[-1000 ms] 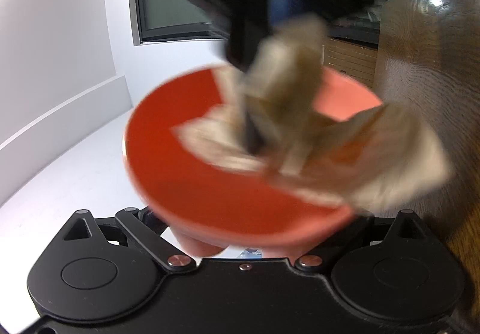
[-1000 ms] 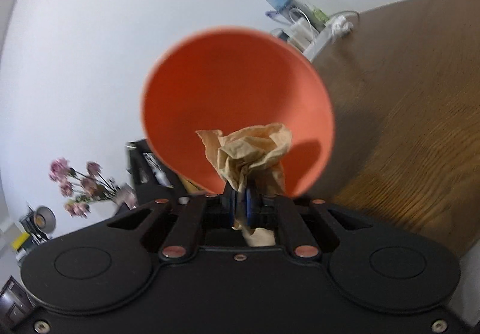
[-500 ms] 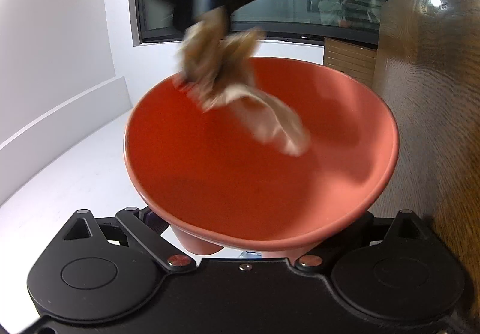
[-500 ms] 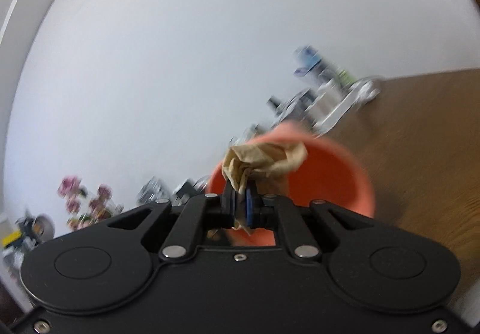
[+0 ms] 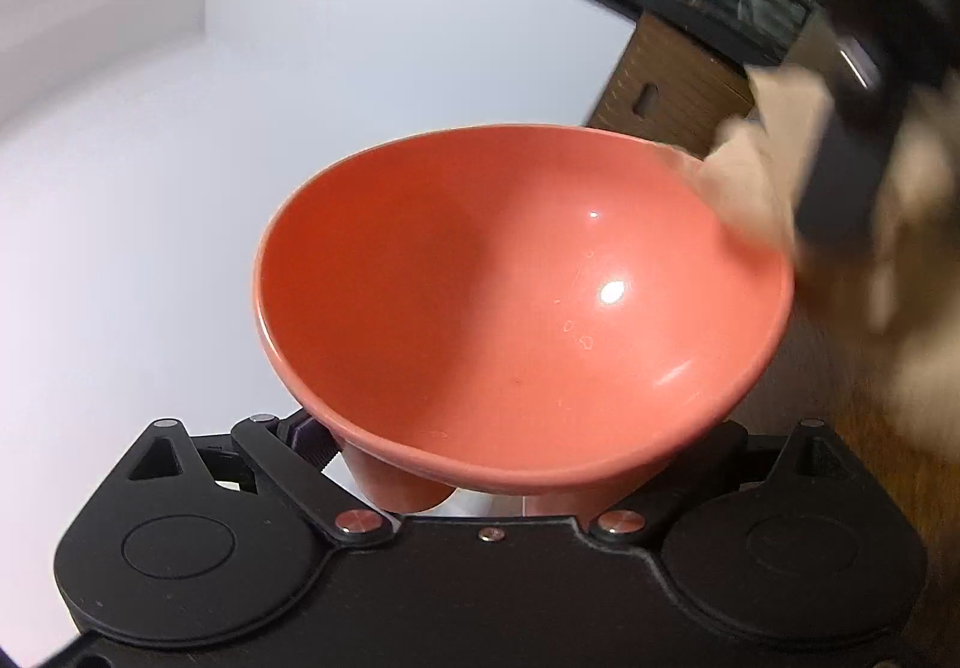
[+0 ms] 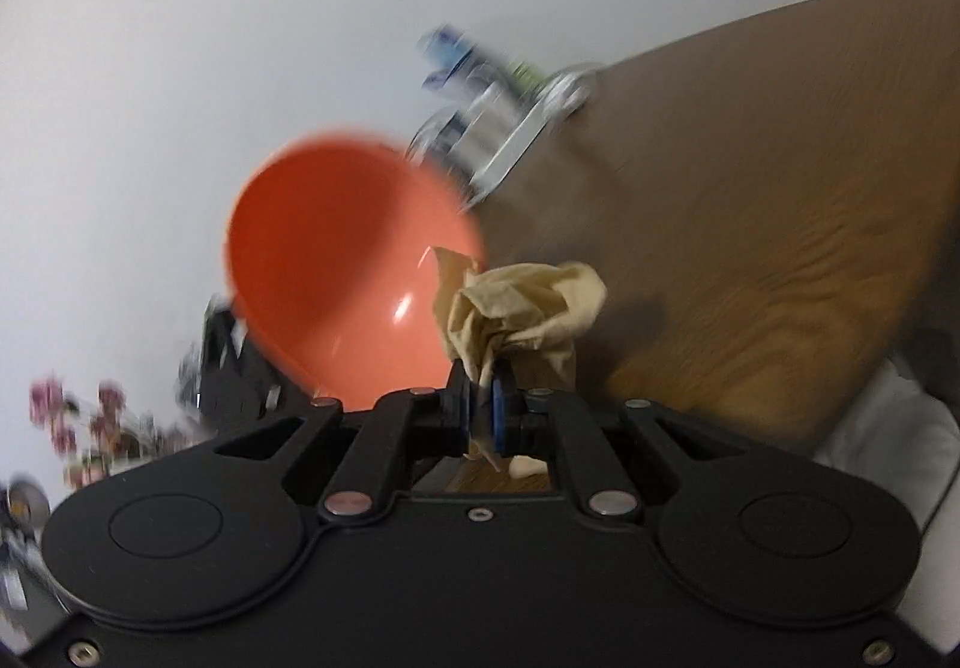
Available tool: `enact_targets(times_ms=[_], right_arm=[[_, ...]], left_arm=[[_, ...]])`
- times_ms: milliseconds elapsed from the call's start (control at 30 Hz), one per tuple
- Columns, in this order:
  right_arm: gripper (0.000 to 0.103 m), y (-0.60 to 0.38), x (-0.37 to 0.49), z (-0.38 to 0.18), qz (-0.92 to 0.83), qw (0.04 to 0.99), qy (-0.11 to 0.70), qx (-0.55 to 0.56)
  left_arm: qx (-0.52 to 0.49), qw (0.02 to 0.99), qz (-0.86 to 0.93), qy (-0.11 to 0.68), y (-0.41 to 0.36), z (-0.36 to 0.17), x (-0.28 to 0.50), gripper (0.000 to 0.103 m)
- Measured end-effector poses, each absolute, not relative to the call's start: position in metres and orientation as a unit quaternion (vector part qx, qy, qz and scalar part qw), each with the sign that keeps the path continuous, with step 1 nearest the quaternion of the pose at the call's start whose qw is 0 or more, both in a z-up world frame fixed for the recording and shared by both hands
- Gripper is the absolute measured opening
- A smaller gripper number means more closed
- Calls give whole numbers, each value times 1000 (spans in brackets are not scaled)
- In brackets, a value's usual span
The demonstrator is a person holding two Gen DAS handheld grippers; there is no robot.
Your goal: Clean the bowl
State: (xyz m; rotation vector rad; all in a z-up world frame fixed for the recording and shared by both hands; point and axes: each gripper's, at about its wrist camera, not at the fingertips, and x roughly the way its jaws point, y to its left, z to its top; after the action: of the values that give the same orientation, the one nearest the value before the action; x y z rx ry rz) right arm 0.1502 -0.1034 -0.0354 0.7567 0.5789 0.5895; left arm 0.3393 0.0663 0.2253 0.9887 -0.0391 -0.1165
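Right wrist | right hand-held gripper (image 6: pixel 480 407) pinches cloth (image 6: pixel 522 314) | bowl (image 6: pixel 348 272) beyond-left

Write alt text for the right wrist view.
The right gripper pinches a crumpled tan paper towel just beside a tilted orange bowl, with a brown wooden table to the right. The background is blurred.

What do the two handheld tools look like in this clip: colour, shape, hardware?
Both are matte black plastic. The left tool and right tool each show two round housings with embossed circles, angled linkage arms and silver pivot screws. The right tool's fingers carry blue pads. No cables, sleeves or markings are visible.
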Motion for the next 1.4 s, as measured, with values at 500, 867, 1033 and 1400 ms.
enact_targets(times_ms=[500,867,1033,1400], right_arm=[[11,-94,219,30,196,925,263,191],[61,-38,329,10,139,943,297,-50],[89,-46,323,8,118,952,278,-46],[93,-76,177,6,155,959,238,-23]], left_arm=[[115,952,-96,266,103,256,410,96],[18,945,38,325,101,120,380,97],[8,941,43,335,100,105,363,103],[37,950,43,307,74,54,219,103]])
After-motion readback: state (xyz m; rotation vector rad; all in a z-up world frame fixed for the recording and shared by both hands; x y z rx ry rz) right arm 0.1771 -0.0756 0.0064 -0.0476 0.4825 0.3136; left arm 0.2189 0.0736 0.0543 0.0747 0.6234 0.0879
